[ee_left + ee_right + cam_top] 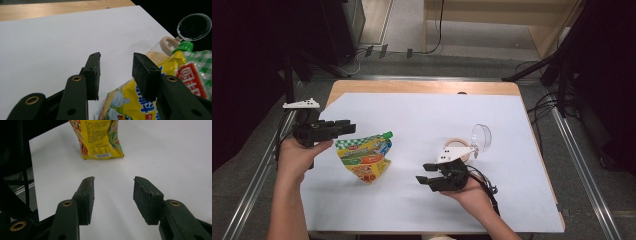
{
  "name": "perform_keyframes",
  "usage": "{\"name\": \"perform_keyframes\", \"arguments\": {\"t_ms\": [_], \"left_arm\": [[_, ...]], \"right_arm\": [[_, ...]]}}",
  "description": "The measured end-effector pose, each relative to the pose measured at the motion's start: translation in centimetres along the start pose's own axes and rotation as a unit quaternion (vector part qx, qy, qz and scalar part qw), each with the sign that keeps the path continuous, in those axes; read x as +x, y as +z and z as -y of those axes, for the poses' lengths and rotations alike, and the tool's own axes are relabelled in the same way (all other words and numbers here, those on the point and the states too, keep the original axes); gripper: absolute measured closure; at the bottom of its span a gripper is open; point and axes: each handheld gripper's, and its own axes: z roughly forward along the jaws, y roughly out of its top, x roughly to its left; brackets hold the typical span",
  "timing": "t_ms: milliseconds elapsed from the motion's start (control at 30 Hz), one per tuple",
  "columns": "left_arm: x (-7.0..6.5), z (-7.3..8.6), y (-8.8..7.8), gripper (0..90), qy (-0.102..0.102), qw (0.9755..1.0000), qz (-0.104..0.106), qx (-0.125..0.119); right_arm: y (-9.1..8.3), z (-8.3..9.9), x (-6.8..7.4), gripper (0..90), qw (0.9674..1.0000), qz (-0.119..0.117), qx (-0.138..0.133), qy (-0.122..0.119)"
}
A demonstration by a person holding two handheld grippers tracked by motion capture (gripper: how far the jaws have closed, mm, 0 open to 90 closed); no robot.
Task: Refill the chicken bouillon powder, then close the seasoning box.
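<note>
Nearest the person, at about five o'clock on the table, the right gripper (426,180) lies in an upturned hand, its two black jaws apart with only bare white sheet between them. In the right gripper view the flat pads (146,200) look rough and matte, squared at the tips, and touch nothing.

At about nine o'clock, at the table's left edge, the left gripper (348,128) points toward three o'clock, level with the top of the pouch (364,157). Its jaws stand apart and grip nothing; in the left gripper view the pouch sits below and just beyond the right-hand pad (145,75), and whether that pad brushes it I cannot tell.

The pouch lies left of centre on the white paper sheet (422,120): a glossy, crinkled yellow foil-like bag with a green-and-white checked band, red label and a green screw cap (387,134) pointing toward one o'clock.

Farther right, at about three o'clock, a clear plastic jar (457,146) with a beige ring lies on its side, its round transparent lid (482,136) hinged open. In the left gripper view it holds a tan, grainy powder (156,57).

Beyond the sheet, at twelve o'clock, a strip of pale wooden table (422,87) shows.
</note>
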Motion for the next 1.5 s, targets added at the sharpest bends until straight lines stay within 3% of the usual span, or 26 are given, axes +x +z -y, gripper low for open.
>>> {"name": "perform_keyframes", "arguments": {"t_ms": [667,900,1500], "left_arm": [[0.9,1.2,1.5,51.2,-0.003,0.9998,0.001,0.017],[1.0,1.5,2.2,50.7,0.007,0.9997,0.001,0.025],[1.4,2.2,3.5,49.3,0.004,0.9991,0.011,0.04]], "right_arm": [[-3.2,-1.8,-0.9,51.8,0.9998,0.014,-0.014,0.004],[-4.3,-2.2,-1.5,51.8,0.9996,0.02,-0.021,0.006],[-9.2,-3.2,-4.0,56.5,0.9964,0.065,-0.051,0.019]]}}
